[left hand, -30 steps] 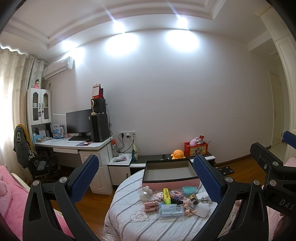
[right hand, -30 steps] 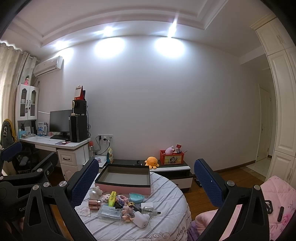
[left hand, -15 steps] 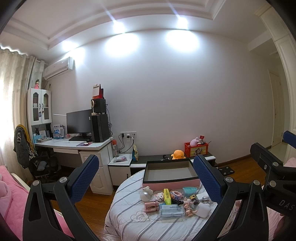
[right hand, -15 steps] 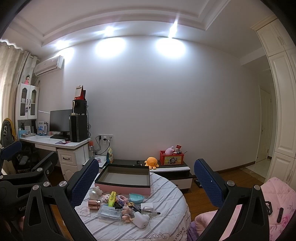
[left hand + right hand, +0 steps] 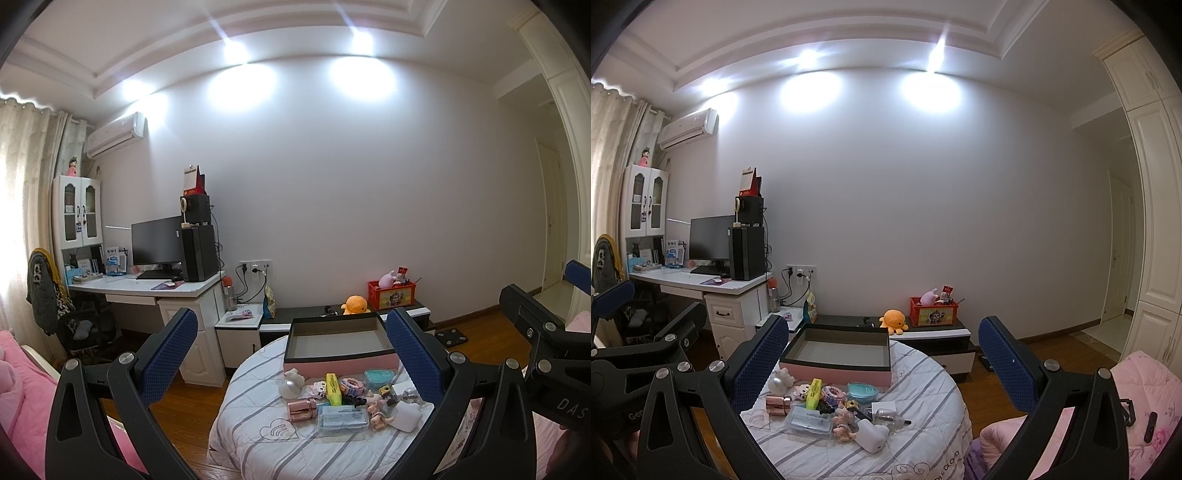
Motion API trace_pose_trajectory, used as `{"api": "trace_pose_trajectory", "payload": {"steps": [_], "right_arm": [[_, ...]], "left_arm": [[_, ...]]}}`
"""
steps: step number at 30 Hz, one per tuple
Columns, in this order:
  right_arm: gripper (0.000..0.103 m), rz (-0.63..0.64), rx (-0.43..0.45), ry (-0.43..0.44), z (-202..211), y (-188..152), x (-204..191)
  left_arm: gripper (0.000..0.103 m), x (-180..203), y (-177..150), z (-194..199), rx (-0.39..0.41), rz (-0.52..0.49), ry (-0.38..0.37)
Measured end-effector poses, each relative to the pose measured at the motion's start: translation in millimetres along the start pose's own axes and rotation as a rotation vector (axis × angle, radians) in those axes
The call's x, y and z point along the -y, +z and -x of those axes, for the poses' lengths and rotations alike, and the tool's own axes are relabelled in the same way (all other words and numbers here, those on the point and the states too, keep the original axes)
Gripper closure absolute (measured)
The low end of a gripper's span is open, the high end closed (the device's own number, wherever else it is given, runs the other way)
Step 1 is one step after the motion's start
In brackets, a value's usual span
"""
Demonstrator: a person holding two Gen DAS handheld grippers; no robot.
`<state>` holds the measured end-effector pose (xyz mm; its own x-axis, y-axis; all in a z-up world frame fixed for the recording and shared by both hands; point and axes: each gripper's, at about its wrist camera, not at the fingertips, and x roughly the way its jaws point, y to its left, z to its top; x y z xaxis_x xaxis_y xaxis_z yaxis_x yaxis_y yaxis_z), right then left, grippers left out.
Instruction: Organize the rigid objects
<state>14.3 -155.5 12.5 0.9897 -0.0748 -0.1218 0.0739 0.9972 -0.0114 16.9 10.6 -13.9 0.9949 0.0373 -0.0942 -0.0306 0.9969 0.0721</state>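
both grippers wide and empty, the clutter still untouched

your left gripper (image 5: pixel 291 354) and your right gripper (image 5: pixel 882 360) both hang well back from the round tabletop (image 5: pixel 258 398), jaws spread wide with nothing between them. the pink box (image 5: pixel 338 349) is your landmark: it sits empty at the far side of the striped cloth, open side up.

everything you need to sort lies bunched just in front of the pink box. a rose-gold cylinder (image 5: pixel 302 409) lies on its side at the near left of the bunch, a clear plastic case (image 5: pixel 342 421) just right of it, a yellow highlighter (image 5: pixel 333 387) between them and the box wall. a teal tin (image 5: pixel 378 377) sits close against the box front, and a white rounded piece (image 5: pixel 872 435) sits nearest you on the right.

the risk here is the crowding. the pieces touch or nearly touch, so wide jaws coming down on one will likely nudge its neighbours. the cylinder looks free to roll, and the cloth drapes over a curved edge, so a push could send it off the near side. the small figurines (image 5: pixel 842 421) are too tangled to tell apart from here; a grab there may lift two things, or pinch the cloth. with both grippers aimed at the same small patch, they could also knock each other.
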Motion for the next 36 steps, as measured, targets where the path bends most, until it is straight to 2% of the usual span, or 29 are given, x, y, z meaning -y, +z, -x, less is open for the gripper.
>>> {"api": "trace_pose_trajectory", "payload": {"steps": [6, 11, 17, 21, 27, 32, 36], "right_arm": [[0.000, 0.012, -0.011, 0.004, -6, -7, -2], [0.000, 0.004, -0.052, 0.015, -27, -24, 3], [0.000, 0.000, -0.185, 0.020, -78, -68, 15], [0.000, 0.018, -0.279, 0.039, -116, -108, 15], [0.000, 0.006, -0.439, 0.049, -164, -166, 16], [0.000, 0.001, -0.500, 0.082, -186, -190, 14], [0.000, 0.010, -0.543, 0.111, -202, -205, 10]], "left_arm": [[0.000, 4, -4, -8, 0.012, -0.001, -0.023], [0.000, -1, -25, -35, -0.039, 0.005, -0.021], [0.000, -18, -77, -93, -0.191, 0.008, 0.008], [0.000, -29, -119, -136, -0.324, 0.028, 0.011], [0.000, -35, -166, -179, -0.468, 0.028, 0.027], [0.000, -29, -189, -205, -0.549, 0.019, 0.008], [0.000, -24, -196, -218, -0.572, 0.007, -0.011]]}}
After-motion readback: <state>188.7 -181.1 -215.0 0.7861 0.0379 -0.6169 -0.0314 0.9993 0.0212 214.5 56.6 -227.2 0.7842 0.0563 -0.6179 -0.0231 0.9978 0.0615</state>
